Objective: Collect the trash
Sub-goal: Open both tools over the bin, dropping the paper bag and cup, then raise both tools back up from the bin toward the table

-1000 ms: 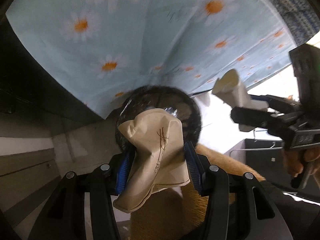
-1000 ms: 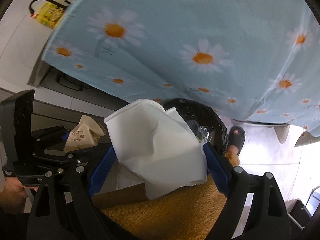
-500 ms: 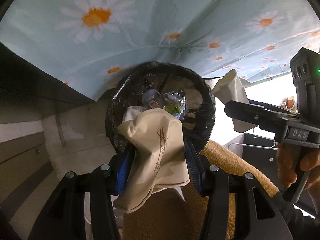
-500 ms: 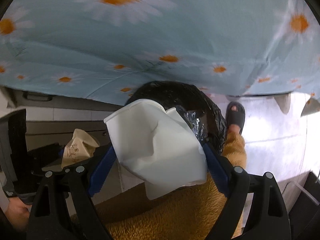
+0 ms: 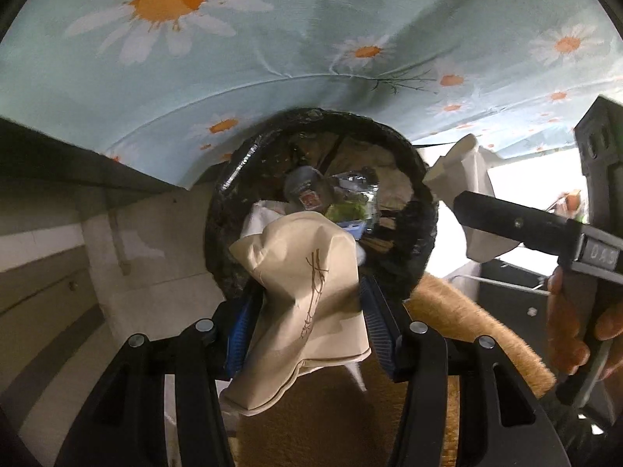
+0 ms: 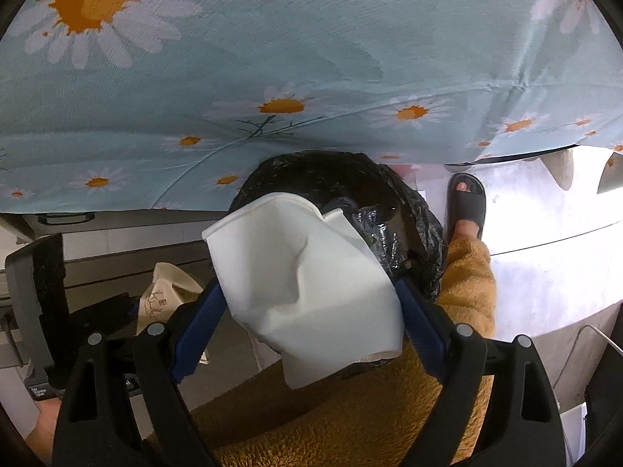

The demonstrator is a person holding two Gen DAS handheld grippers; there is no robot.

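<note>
Left wrist view showed a black-lined trash bin (image 5: 319,210) at frame centre, holding a plastic bottle (image 5: 307,194) and foil wrappers (image 5: 356,190). The left gripper (image 5: 307,311) clamped a crushed tan paper cup (image 5: 303,303) before its rim. The right gripper (image 6: 307,311) pinched a crumpled white paper cup (image 6: 303,292). A daisy-print tablecloth (image 5: 272,39) overhung the upper frame.

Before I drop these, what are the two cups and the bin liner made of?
Tan cup: matte paper, judging by soft creases and a printed sprig. White cup: also looks like paper, dented and dull; any coating can't be judged. Liner: thin black plastic film, glossy and crinkled at the rim.
</note>
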